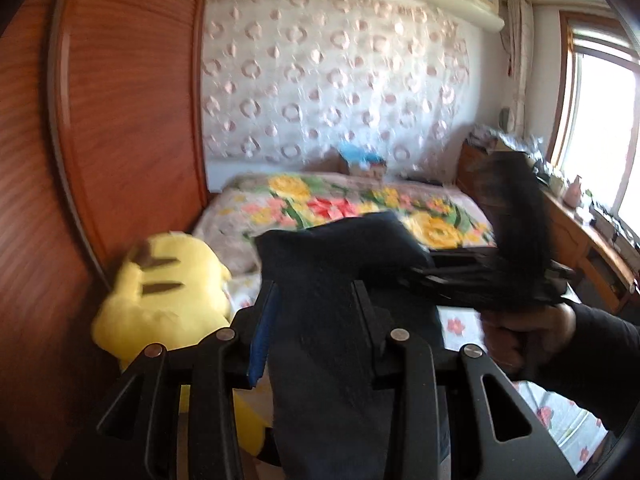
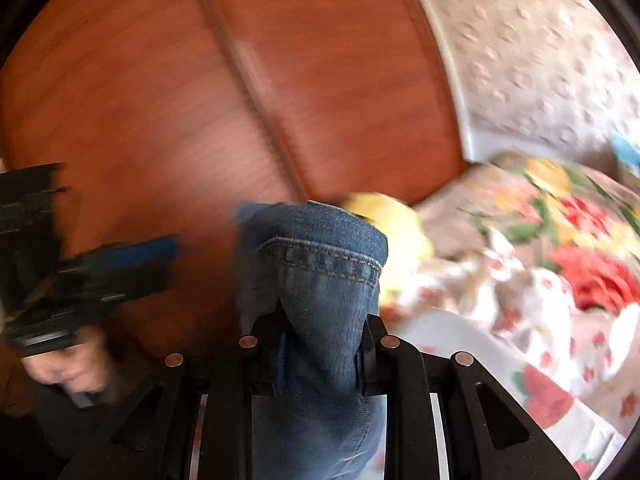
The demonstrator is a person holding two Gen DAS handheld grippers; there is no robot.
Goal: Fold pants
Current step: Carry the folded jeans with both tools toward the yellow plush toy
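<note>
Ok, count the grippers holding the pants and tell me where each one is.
2. The left gripper pinches dark denim in front of the yellow plush toy; the right gripper clamps the stitched hem of the pants before the wooden wardrobe.

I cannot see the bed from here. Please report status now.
Left gripper shut on jeans. Right gripper shut on jeans too. Jeans lifted over bed. Yellow plush toy close by.

We are observing a bed (image 1: 460, 332) covered by a white sheet printed with small red flowers. A bright floral quilt (image 1: 344, 204) is lying across its far end, and a yellow plush toy (image 1: 168, 292) is resting at its near-left edge.
</note>
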